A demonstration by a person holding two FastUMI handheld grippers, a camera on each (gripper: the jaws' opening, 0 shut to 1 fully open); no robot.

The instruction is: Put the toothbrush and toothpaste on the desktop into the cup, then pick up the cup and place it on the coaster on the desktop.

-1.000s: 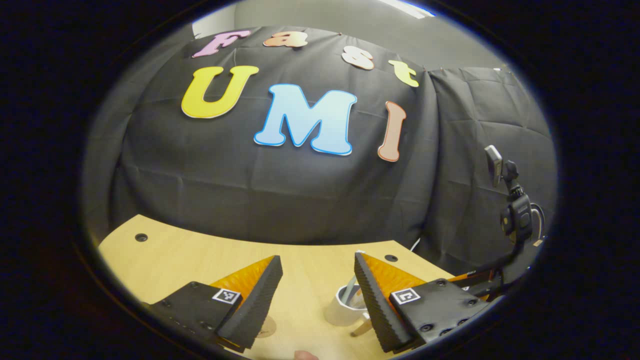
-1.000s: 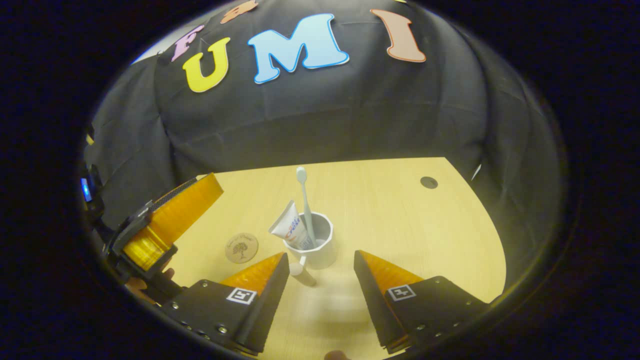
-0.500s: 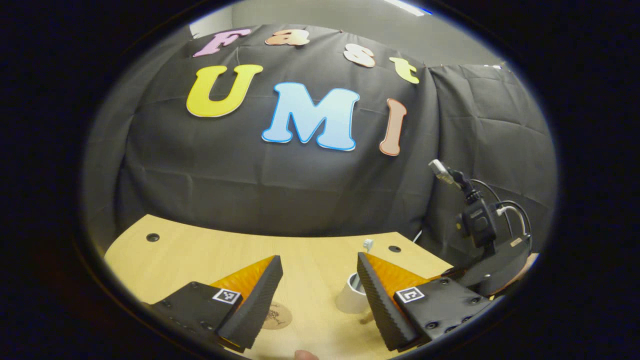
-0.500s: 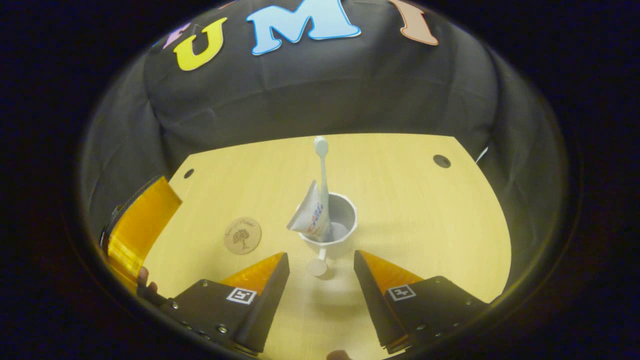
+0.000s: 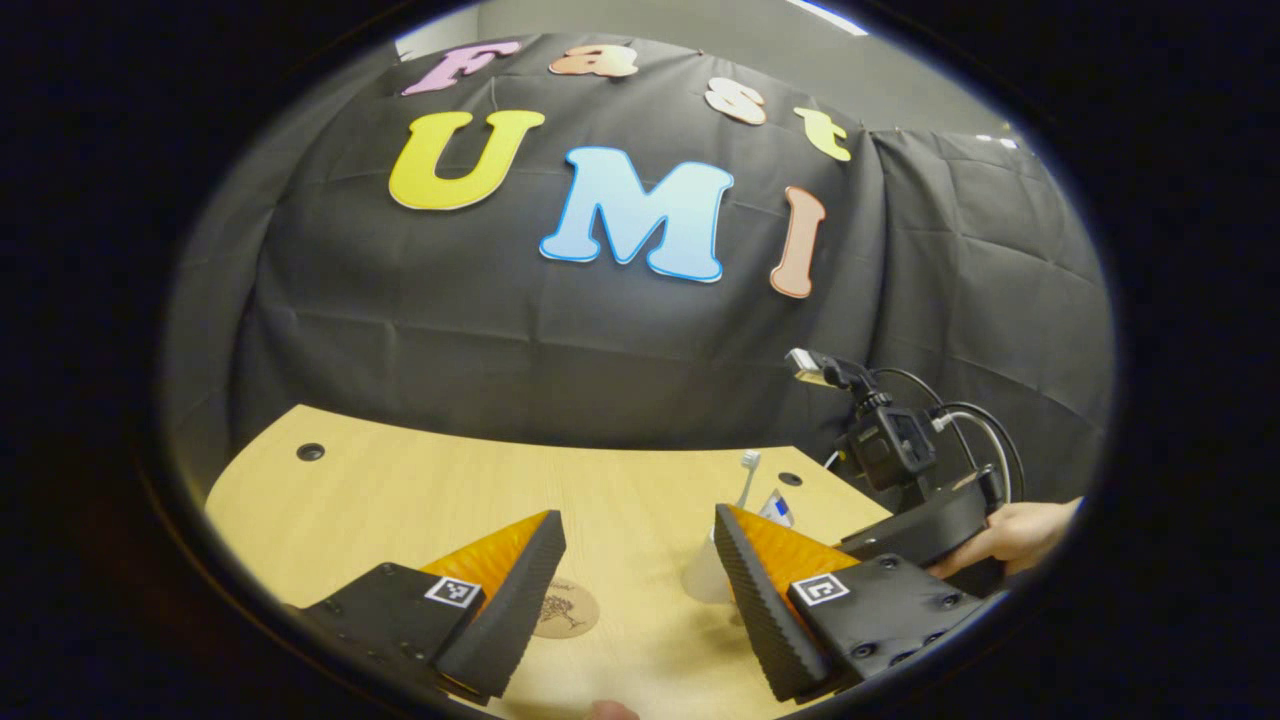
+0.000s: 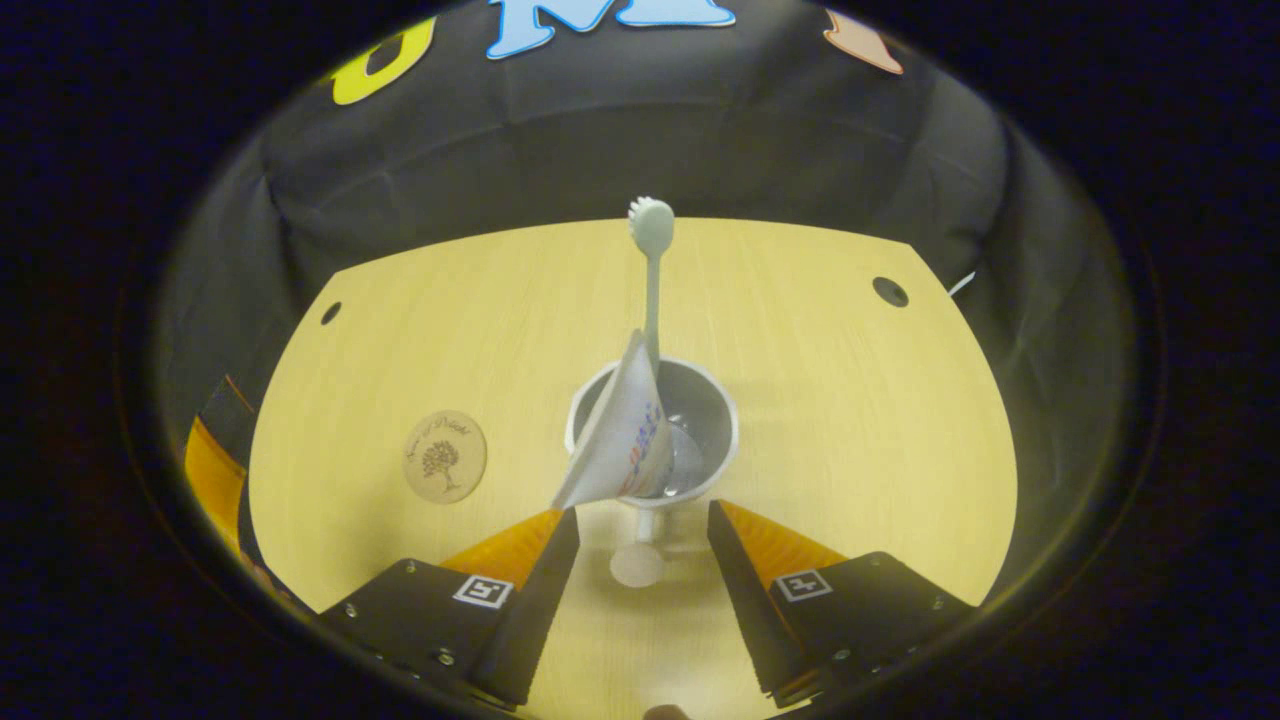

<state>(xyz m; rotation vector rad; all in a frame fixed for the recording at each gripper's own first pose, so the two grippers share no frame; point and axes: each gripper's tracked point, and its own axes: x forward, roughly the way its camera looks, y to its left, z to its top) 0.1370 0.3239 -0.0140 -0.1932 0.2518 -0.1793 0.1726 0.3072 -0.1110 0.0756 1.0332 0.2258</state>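
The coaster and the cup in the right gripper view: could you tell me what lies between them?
Nothing: in the right gripper view, bare wooden desktop separates the coaster from the cup, with toothpaste and toothbrush standing in it.

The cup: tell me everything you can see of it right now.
The cup is white and glossy, like ceramic or plastic, with a round rim and a handle ending in a round knob that points toward the right gripper. It stands upright on the wooden desktop, right of the coaster and not touching it. The toothbrush and toothpaste lean inside. The open jaws flank the handle without touching.
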